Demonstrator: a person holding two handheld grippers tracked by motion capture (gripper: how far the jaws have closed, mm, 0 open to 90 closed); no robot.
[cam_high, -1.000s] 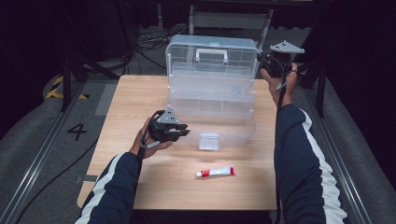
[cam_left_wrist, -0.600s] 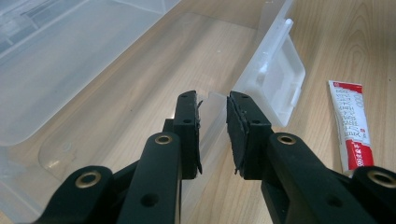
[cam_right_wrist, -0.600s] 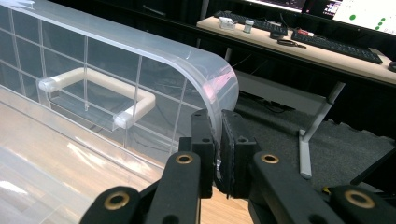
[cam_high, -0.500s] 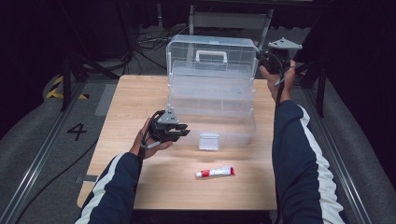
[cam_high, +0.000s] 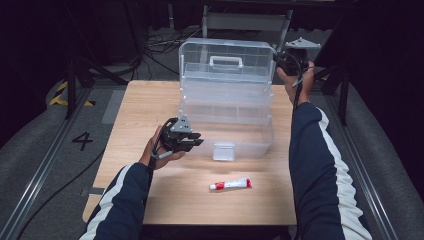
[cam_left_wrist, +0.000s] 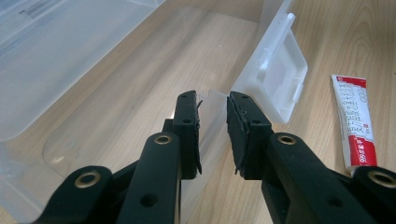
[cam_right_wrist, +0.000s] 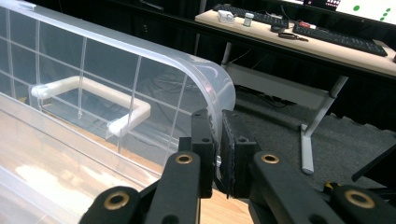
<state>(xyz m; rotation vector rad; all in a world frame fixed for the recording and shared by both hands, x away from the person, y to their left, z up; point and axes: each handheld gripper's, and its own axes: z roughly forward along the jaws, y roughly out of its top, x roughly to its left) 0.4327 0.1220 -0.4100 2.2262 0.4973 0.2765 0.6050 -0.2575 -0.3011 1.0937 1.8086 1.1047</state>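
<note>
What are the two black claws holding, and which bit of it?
The right gripper pinches the raised lid of the clear box by its curved corner edge. The left gripper clamps the front wall of the box's bottom tray, beside the latch.

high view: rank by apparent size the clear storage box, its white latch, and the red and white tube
1. clear storage box, by far the largest.
2. red and white tube, longer and thinner than the latch.
3. white latch, squarer. It covers about as much area as the tube, so 2 and 3 are a near tie.
</note>
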